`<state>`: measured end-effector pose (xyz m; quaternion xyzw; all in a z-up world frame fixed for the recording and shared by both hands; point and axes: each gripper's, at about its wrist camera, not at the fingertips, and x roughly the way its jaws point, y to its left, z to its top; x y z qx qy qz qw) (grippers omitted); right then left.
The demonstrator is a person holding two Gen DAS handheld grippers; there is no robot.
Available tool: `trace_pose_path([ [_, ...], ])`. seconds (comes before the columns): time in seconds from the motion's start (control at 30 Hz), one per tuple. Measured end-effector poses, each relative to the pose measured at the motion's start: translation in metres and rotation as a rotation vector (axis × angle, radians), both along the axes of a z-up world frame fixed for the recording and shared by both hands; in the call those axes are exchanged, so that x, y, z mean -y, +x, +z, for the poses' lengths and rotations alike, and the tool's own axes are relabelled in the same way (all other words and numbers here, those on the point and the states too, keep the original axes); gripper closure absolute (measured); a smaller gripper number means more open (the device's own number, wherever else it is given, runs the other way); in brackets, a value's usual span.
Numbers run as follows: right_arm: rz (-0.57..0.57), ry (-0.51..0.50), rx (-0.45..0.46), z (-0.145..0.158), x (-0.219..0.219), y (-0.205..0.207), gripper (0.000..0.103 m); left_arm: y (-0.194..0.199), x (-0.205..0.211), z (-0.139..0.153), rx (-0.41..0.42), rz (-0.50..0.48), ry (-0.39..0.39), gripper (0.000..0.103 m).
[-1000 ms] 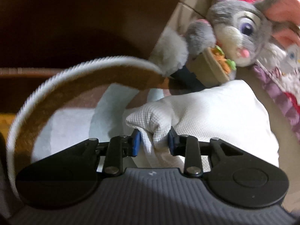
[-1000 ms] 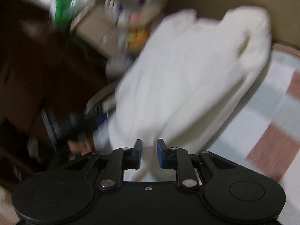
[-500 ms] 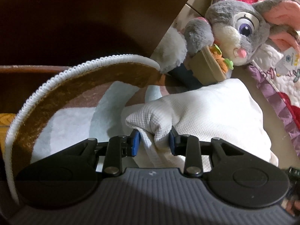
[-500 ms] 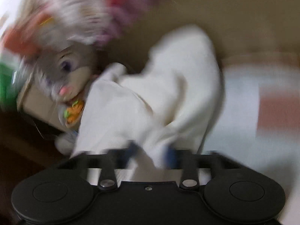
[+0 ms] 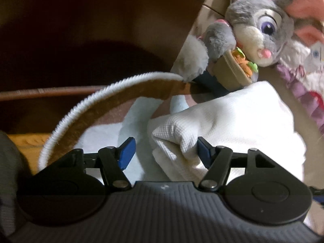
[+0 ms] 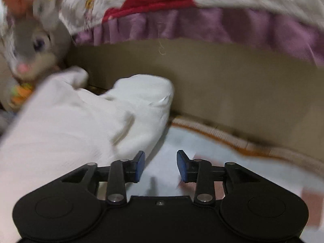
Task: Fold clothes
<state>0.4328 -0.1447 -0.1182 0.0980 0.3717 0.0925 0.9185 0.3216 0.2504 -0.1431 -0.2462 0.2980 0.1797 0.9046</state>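
The left tool [image 5: 164,151] has its blue-tipped fingers spread wide apart. A bunched fold of the white garment [image 5: 232,125] sits between them, resting against the right finger [image 5: 203,151], while the left finger [image 5: 126,152] stands clear of the cloth, so nothing is clamped. The garment, a waffle-textured white piece, lies in a rumpled heap on a rug [image 5: 105,135] of pale blue and reddish-brown blocks. The rug's white-corded edge [image 5: 85,105] curls upward in an arc to the left of the tool, showing a brown underside.

The right tool [image 6: 161,165] is likewise parted and empty. Its left finger [image 6: 139,166] is just beside the near edge of the garment [image 6: 81,125]; whether it touches cannot be told through the blur. Bare rug [image 6: 202,141] lies between and beyond the fingers.

Past the garment, by the rug's far edge, a grey plush rabbit [image 5: 261,32] with pink ears leans against a tan panel [image 6: 222,85], a small basket of felt carrots [image 5: 237,68] in its paw. Above the panel hangs a quilt [image 6: 202,20] with a purple ruffle and red patches.
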Motion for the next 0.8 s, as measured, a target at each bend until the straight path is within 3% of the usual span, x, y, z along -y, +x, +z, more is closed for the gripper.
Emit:
trace_pose_path([
  [0.13, 0.07, 0.028, 0.019, 0.01, 0.01, -0.03, 0.055, -0.008, 0.024, 0.016, 0.013, -0.04, 0.06, 0.037],
  [0.3, 0.141, 0.027, 0.043, 0.027, 0.013, -0.06, 0.052, -0.019, 0.058, 0.037, 0.031, -0.1, 0.123, 0.029],
  [0.5, 0.192, 0.04, 0.111, 0.054, 0.021, -0.103, 0.048, -0.029, 0.101, 0.052, -0.002, -0.192, 0.126, 0.029],
  [0.67, 0.224, 0.034, 0.14, 0.071, 0.025, -0.14, 0.045, -0.049, 0.121, 0.066, -0.012, -0.224, 0.134, 0.023],
  [0.8, 0.244, 0.011, 0.155, 0.081, 0.026, -0.169, 0.042, -0.078, 0.147, 0.074, -0.017, -0.266, 0.185, 0.015],
])
